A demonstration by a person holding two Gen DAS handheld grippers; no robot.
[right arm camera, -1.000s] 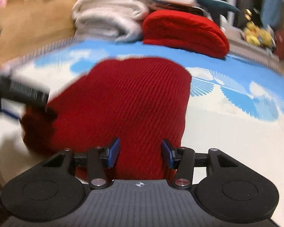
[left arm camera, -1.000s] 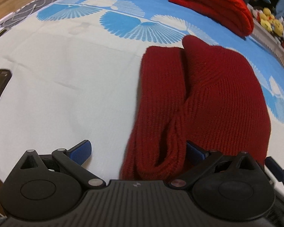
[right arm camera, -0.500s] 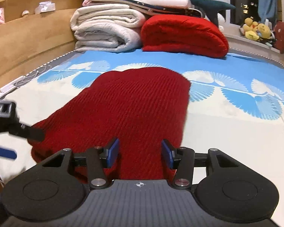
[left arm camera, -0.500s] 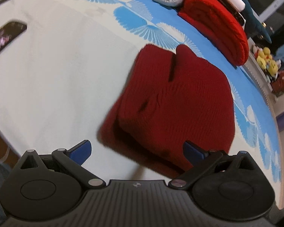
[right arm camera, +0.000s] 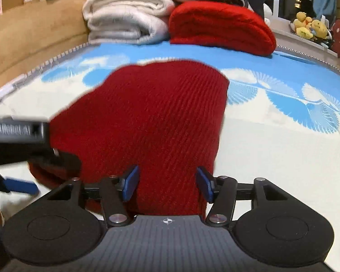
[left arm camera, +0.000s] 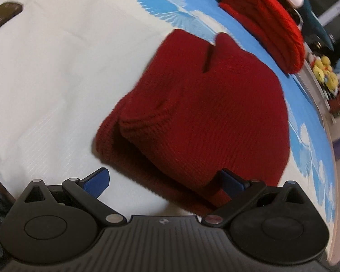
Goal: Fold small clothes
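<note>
A dark red knitted garment [left arm camera: 206,113] lies folded on a bed sheet [left arm camera: 56,79] that is cream near the grippers and blue with a white fan pattern further back. In the left wrist view a doubled layer with a ribbed hem sits on top at the near left, and a short slit shows at the far edge. The left gripper [left arm camera: 165,181] has its fingers spread wide; the left blue pad rests clear over bare sheet, while the right pad sits at the garment's near edge, partly tucked behind the knit, and nothing is clamped between them. The right gripper [right arm camera: 167,184] hovers over the garment's near end, and its fingers have just been opening; the red knit lies between the blue pads, which stand apart from it on both sides. The left gripper shows blurred at the left edge of the right wrist view. At the head of the bed sit a folded bright red blanket [right arm camera: 219,27] and, just beside it, folded white bedding [right arm camera: 127,20]. A dark phone [left arm camera: 4,13] lies on the sheet, well apart from the garment
</note>
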